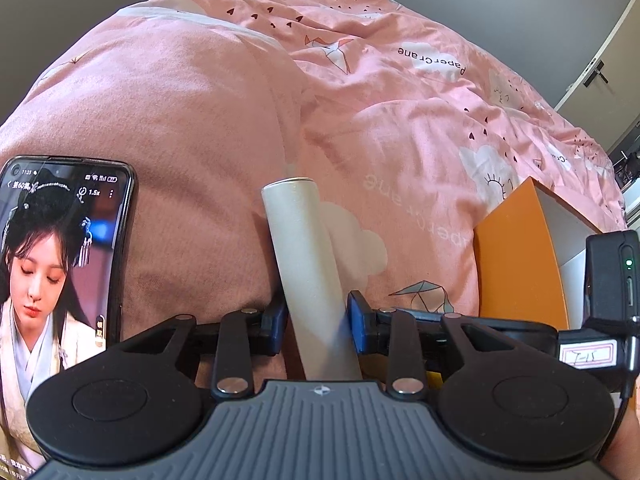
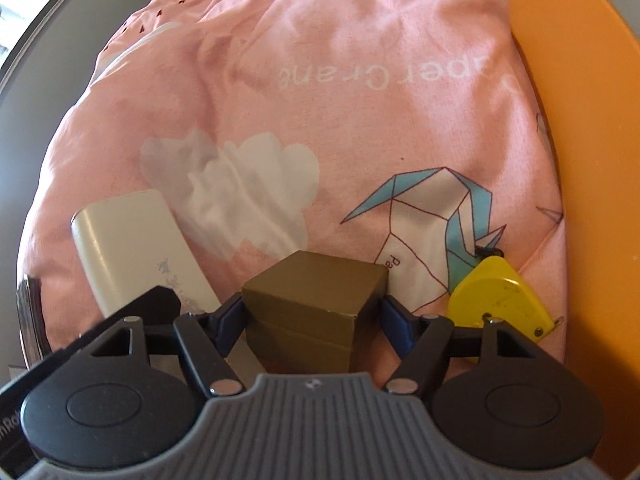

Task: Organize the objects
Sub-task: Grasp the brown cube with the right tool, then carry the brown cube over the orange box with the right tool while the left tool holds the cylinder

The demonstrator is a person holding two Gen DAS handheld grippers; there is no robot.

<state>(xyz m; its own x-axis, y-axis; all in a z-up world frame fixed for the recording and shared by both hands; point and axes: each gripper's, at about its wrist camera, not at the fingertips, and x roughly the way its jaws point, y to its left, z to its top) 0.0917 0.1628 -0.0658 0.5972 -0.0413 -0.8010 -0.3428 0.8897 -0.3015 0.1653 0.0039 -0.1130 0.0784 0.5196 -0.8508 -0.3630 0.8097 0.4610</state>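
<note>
Grey tube (image 1: pixel 308 264), brown box (image 2: pixel 316 304)

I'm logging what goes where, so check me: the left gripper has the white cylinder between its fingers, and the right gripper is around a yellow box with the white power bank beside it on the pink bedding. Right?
One slip: the box between the right gripper's fingers is olive-brown, not yellow, as the right wrist view shows. The yellow item is the tape measure lying beside it. The rest stands: the left gripper has the white cylinder, and the power bank lies on the pink bedding.
</note>
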